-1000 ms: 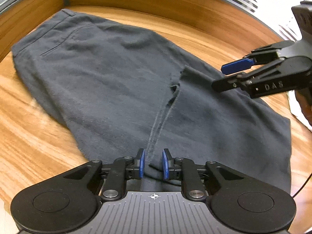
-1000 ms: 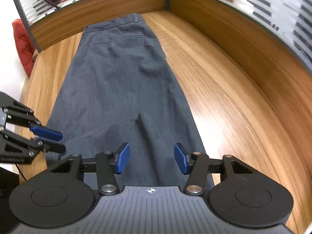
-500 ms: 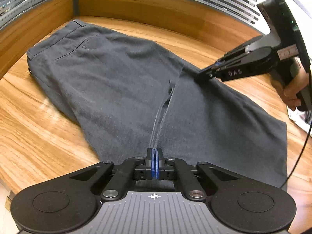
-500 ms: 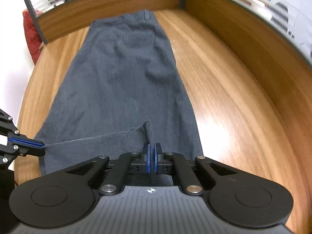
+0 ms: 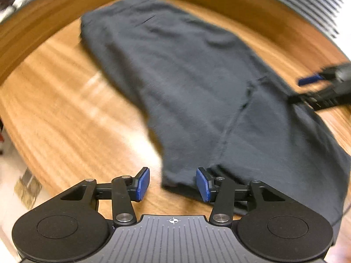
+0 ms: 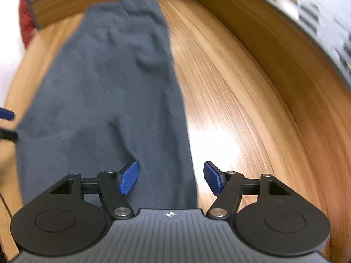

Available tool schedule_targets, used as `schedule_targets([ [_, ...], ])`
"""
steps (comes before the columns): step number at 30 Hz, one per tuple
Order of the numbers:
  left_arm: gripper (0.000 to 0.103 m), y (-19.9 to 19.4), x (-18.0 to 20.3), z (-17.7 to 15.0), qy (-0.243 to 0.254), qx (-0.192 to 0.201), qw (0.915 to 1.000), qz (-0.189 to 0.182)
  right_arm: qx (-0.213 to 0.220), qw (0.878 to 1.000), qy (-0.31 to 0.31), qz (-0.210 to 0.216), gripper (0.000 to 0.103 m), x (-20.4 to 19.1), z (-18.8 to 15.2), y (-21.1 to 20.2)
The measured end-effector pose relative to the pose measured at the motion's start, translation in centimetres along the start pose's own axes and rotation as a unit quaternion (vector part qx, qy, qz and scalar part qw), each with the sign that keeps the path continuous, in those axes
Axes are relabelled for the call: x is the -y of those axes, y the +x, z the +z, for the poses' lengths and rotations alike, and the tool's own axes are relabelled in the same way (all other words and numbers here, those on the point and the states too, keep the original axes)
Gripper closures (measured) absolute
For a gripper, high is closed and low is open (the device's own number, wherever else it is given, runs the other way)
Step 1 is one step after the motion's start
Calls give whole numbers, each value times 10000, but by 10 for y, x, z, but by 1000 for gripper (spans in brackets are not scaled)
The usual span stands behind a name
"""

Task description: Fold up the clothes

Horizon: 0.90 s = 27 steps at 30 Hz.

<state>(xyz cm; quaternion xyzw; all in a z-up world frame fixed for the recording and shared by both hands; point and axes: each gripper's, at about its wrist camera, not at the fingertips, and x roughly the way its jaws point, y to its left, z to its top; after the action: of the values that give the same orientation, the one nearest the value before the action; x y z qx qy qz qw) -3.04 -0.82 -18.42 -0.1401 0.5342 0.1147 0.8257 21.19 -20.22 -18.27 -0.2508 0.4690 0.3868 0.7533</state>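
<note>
Broadly, a wooden table (image 5: 65,114) with a raised wooden rim (image 6: 263,35) fills both views, its grain blurred by motion. Spread across it lie dark grey trousers (image 5: 186,83), flat on the wood, with the waistband at the far end near the rim and the leg ends close to the cameras. In the right wrist view the trousers (image 6: 105,100) run lengthwise away from the camera, with bare table (image 6: 230,109) to their right. A seam (image 5: 232,122) runs along the cloth in the left wrist view, and a small wrinkle (image 6: 149,61) shows in the upper part in the right wrist view.

The left gripper (image 5: 173,184) has its blue-padded fingers spread wide, holding nothing; the near corner of the trouser hem sits between and just beyond them, with one pad (image 5: 203,184) over the cloth and the other over bare wood. The right gripper (image 6: 170,178) is likewise spread apart and empty, its left pad (image 6: 128,177) above the cloth and its right one above the table, straddling the trousers' right edge. From the left wrist camera, the right gripper (image 5: 316,87) appears blurred at the trousers' far side. A red object (image 6: 25,22) shows beyond the rim at the upper left.
</note>
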Motion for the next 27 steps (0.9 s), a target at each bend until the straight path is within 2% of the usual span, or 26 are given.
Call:
schedule_targets([
  [1, 54, 3, -1, 1, -30, -41, 10000, -29, -76, 9999, 66, -23, 32, 3, -5, 3],
  [2, 66, 5, -2, 1, -40, -75, 9999, -57, -152, 9998, 133, -45, 36, 5, -10, 5],
  [3, 87, 8, -1, 2, -28, -105, 9999, -112, -203, 9996, 219, 10, 47, 6, -14, 7],
  [4, 90, 10, -1, 3, 0, -136, 9998, -159, -253, 9992, 307, 71, 61, 8, -18, 9],
  [5, 93, 11, 0, 4, 31, -156, 9997, -161, -254, 9988, 392, 116, 63, 7, -20, 9],
  [7, 94, 14, 1, 5, 95, -176, 9997, -127, -250, 9979, 561, 205, 77, 6, -25, 7],
  [16, 94, 22, -13, 32, 512, -209, 9985, 39, -239, 9907, 1338, -41, 78, -1, -51, -4],
  [23, 94, 34, -39, 72, 1019, -266, 9944, -18, -205, 9754, 2189, -167, 78, -37, -64, -9],
  [27, 94, 42, -59, 96, 1519, -274, 9879, -120, -183, 9636, 2656, -235, 78, -60, -71, -12],
])
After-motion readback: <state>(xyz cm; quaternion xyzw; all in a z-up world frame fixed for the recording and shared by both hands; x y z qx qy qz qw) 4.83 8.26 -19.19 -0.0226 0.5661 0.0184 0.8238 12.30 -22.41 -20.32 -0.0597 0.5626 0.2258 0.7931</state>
